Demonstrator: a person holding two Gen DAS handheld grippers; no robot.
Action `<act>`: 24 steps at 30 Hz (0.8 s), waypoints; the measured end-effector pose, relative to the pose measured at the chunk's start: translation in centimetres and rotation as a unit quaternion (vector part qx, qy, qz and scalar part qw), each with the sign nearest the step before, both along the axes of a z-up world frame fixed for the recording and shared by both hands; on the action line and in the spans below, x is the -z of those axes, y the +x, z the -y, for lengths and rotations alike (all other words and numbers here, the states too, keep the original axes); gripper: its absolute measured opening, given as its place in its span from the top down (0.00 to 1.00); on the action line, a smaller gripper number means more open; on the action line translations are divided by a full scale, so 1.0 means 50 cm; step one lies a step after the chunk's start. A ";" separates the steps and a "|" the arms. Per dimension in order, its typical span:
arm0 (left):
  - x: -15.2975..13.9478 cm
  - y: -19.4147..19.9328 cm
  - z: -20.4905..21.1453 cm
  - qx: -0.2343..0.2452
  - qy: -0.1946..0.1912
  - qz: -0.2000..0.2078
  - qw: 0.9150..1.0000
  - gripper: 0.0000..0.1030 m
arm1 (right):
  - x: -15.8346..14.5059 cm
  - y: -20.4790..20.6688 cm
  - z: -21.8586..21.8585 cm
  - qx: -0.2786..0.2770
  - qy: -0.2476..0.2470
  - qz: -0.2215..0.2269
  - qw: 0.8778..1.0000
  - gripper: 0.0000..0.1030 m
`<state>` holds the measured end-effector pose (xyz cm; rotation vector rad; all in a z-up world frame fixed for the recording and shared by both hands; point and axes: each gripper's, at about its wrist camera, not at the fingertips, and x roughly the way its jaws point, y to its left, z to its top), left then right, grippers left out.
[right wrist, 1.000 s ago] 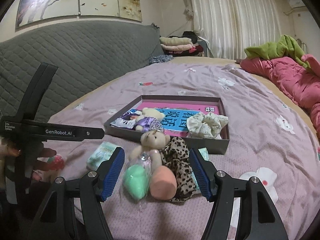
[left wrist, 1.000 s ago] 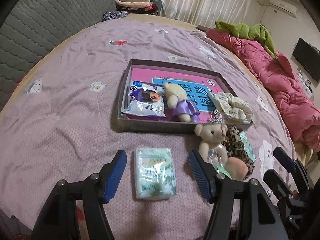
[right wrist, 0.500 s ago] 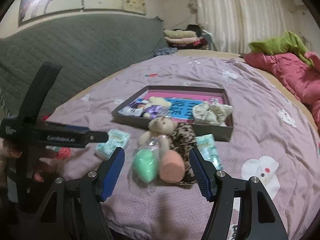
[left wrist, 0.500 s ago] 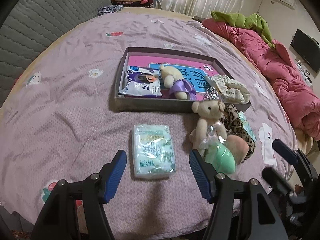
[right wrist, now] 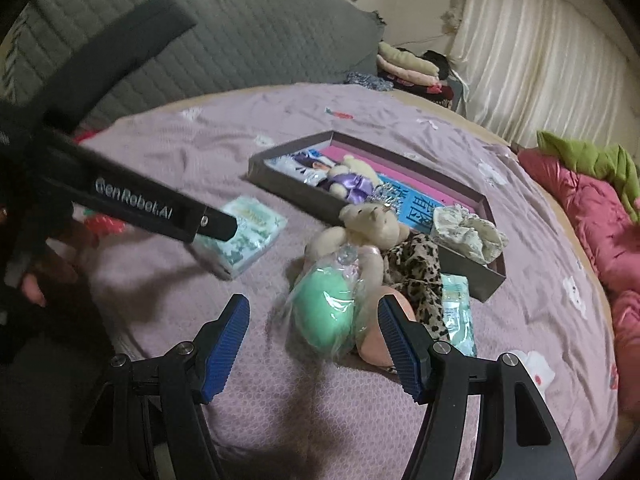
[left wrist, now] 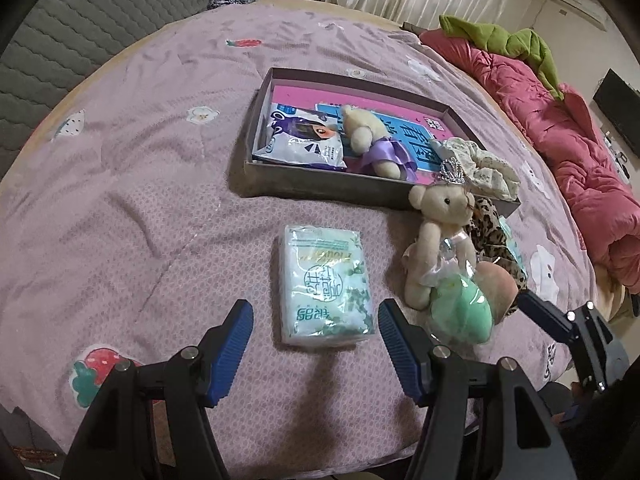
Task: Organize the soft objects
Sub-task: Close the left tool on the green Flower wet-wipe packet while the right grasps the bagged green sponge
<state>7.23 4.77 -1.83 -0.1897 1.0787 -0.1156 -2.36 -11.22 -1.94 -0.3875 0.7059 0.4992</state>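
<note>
Blue-padded left gripper now nearer tissue pack, wide open, empty (right gripper likewise over green sponge); grasp imminent.

Pink quilt — green blanket atop; white curtains.

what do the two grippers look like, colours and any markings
Both the left gripper and right gripper are matte black frames with silver screws and ribbed blue pads lining the jaws. The left one's body carries white "GenRobot.AI" lettering. No cables or sleeves show.
</note>
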 end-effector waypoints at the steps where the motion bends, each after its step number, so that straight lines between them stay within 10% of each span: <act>1: 0.002 0.003 0.001 0.000 -0.001 -0.002 1.000 0.37 | 0.003 0.003 -0.003 -0.001 -0.004 0.003 1.000 0.34; 24: 0.055 0.055 0.021 0.007 -0.007 -0.037 0.999 0.37 | 0.075 0.071 -0.033 -0.034 -0.073 0.021 0.997 0.58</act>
